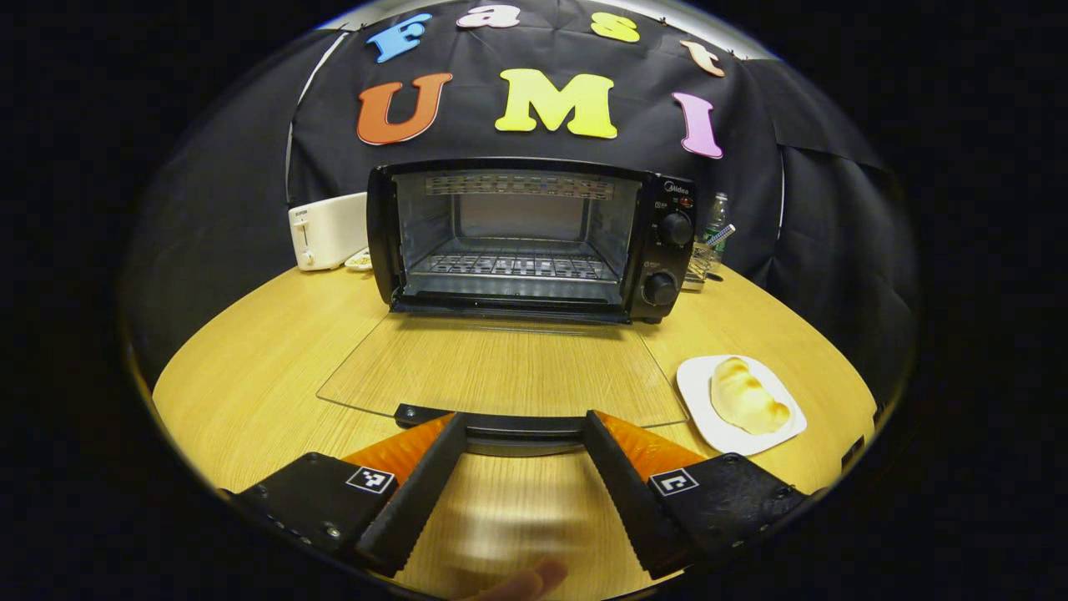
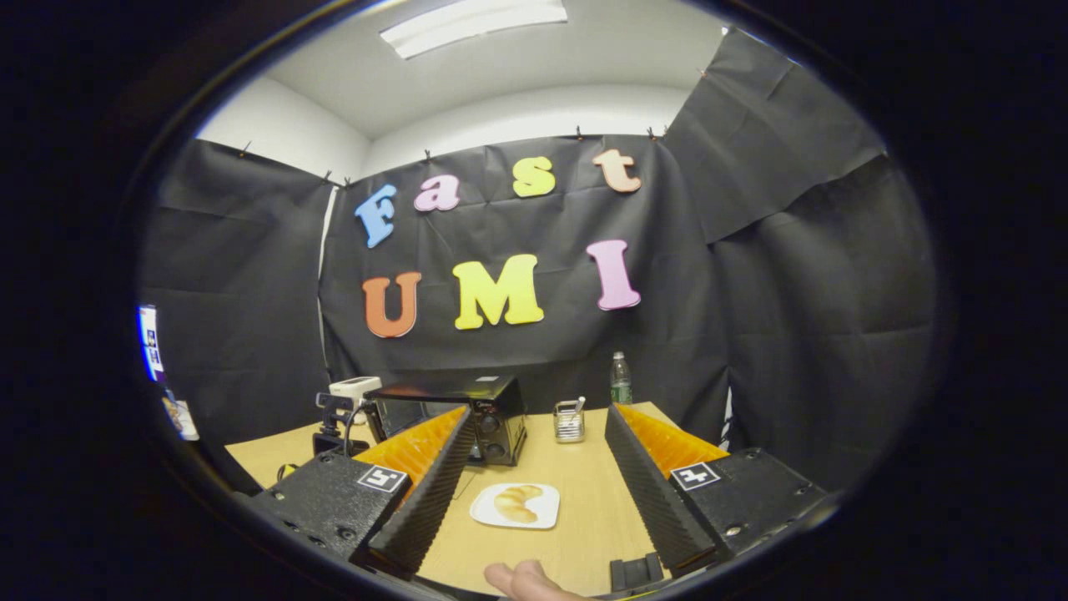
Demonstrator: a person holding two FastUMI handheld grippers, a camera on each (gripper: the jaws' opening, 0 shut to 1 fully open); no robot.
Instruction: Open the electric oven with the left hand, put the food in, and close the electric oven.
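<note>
Wooden worktop (image 1: 250,367), oven (image 1: 534,238) door (image 1: 501,367) down.
Both claws, left (image 1: 521,463) and right (image 2: 534,476), gape empty; next, right grips bread (image 2: 516,503).

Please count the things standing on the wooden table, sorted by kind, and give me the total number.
Appliances: 2, the electric oven, door open, and the white toaster
Food on a plate: 1, the pastry on the white plate
Bottles: 1, the bottle
Wire holders: 1, the holder
A small dish by the toaster is too unclear to count.
Total: 5
</note>
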